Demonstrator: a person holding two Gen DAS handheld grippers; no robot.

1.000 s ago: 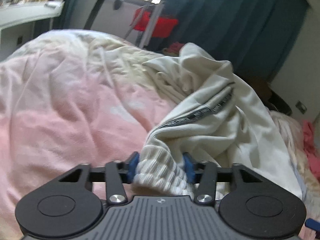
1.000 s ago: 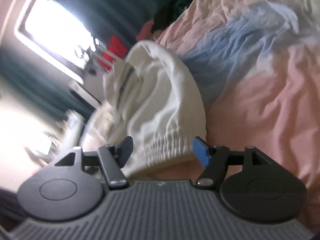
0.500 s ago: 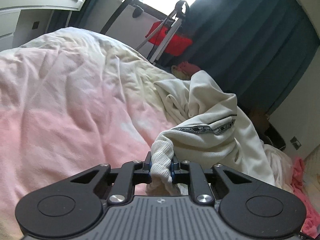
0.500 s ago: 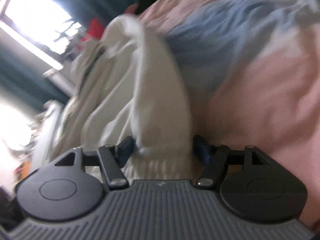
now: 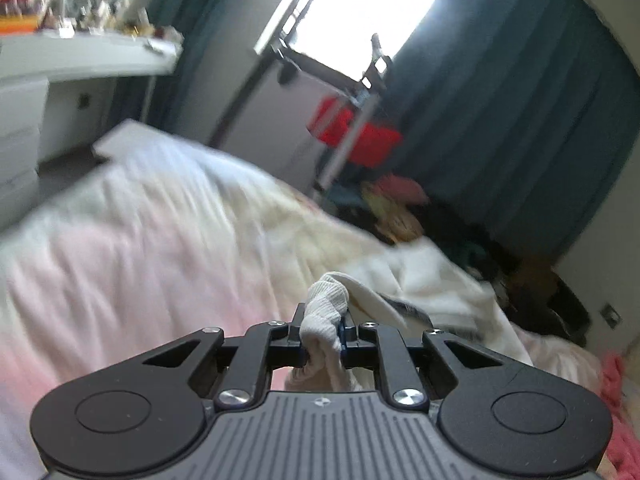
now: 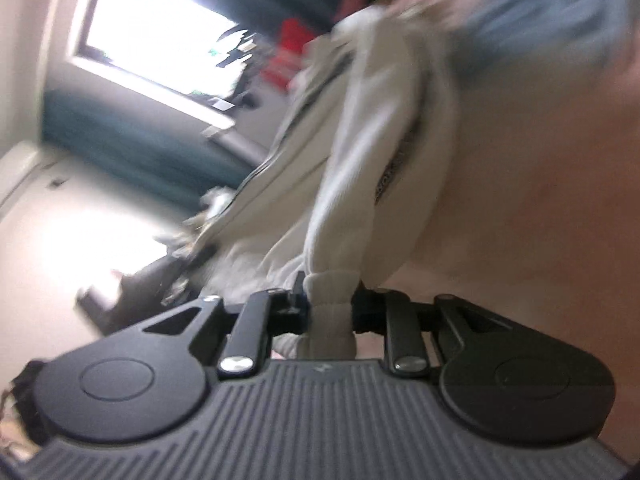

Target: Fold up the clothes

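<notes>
L tongs (image 5: 323, 336) pinching ribbed cuff of my cream garment (image 5: 432, 280) | R tongs (image 6: 329, 312) pinching gathered hem | garment (image 6: 360, 128) stretched lengthwise away over bed (image 5: 140, 240)

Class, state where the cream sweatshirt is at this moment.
The cream sweatshirt lies on the pink bedcover, right of centre in the left wrist view, its ribbed edges clamped in both the left gripper and the right gripper.

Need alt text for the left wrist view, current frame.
The left gripper has its jaws shut on the ribbed cuff of a cream sweatshirt that trails across a pink and cream duvet. Behind are dark teal curtains and a bright window.
</notes>
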